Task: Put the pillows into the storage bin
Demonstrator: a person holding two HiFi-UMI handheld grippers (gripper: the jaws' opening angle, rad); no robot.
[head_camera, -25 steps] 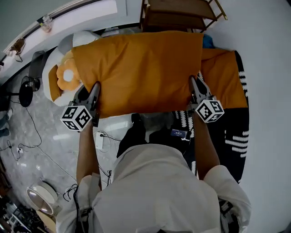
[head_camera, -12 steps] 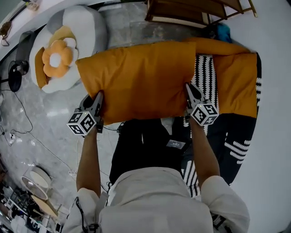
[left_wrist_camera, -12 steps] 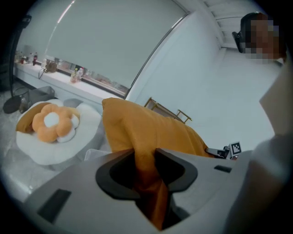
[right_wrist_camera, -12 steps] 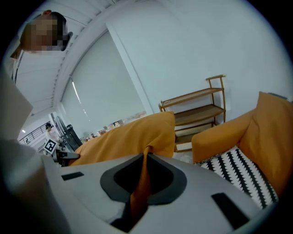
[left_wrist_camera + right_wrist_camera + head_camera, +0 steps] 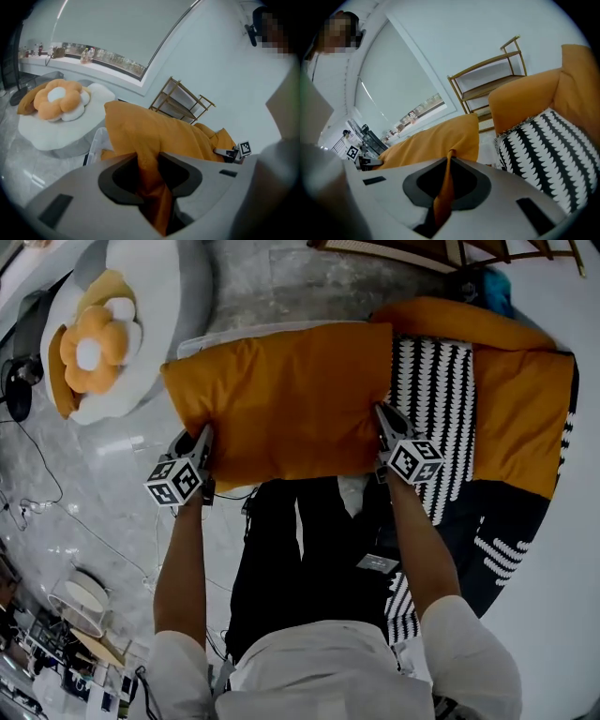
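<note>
Orange pillow point(image 5: 281, 404) hung stretched between left gripper point(image 5: 201, 441) and right gripper point(image 5: 384, 418), each clamped on a near corner, likely to keep it flat over the storage bin point(image 5: 234, 332).

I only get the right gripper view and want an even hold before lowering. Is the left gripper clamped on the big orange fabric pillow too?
Observer: Yes. The left gripper view shows the left gripper shut on a fold of the large orange fabric pillow.
Operator: Where is the bin?
Observer: A pale translucent plastic bin sits below the pillow's left end, and its rim shows past the pillow's far edge in the head view.
Operator: Anything beside it?
Observer: To its left, an orange flower-shaped plush cushion lies on a round white and grey floor cushion.
</note>
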